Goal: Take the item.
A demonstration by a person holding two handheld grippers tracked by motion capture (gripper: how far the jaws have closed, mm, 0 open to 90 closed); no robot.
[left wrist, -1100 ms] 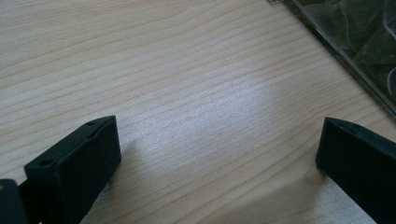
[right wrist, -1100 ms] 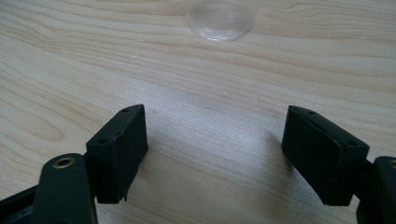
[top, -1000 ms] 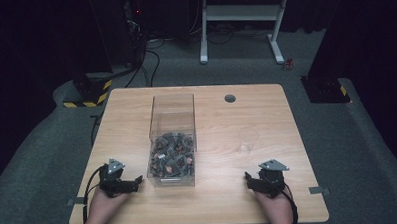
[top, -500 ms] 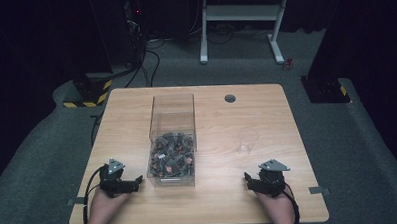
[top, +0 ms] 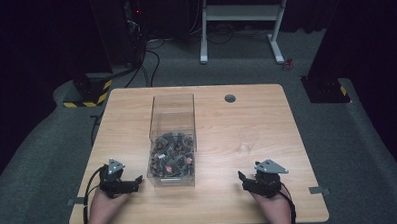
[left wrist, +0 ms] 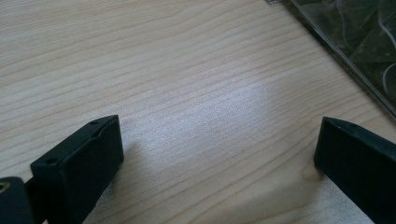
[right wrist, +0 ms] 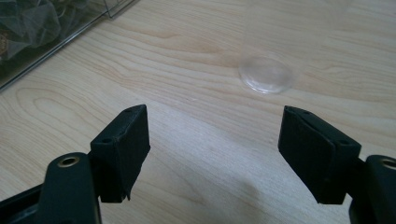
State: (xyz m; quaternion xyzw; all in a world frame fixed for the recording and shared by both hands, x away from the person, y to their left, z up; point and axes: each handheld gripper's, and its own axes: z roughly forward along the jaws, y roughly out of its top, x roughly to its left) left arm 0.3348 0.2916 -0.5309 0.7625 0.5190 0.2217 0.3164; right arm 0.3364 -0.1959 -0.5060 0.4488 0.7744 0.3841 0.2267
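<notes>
A clear plastic box point(top: 171, 138) stands in the middle of the wooden table point(top: 266, 114), holding several small dark wrapped pieces point(top: 171, 155). A clear glass cup point(top: 247, 142) stands right of the box; its round base point(right wrist: 265, 73) lies ahead of my right gripper's jaws. My left gripper point(top: 135, 183) rests near the front edge, just left of the box, open with bare wood between its jaws point(left wrist: 219, 140). My right gripper point(top: 243, 179) rests at the front right, open and empty point(right wrist: 212, 140). The box wall point(left wrist: 359, 51) sits at the upper right of the left gripper view.
A round cable hole point(top: 229, 98) sits near the table's far edge. Beyond the table are a white desk frame point(top: 243, 13), black stands with yellow-black striping point(top: 86, 96) and cables on grey carpet. A corner of the box point(right wrist: 51, 32) lies at the upper left of the right gripper view.
</notes>
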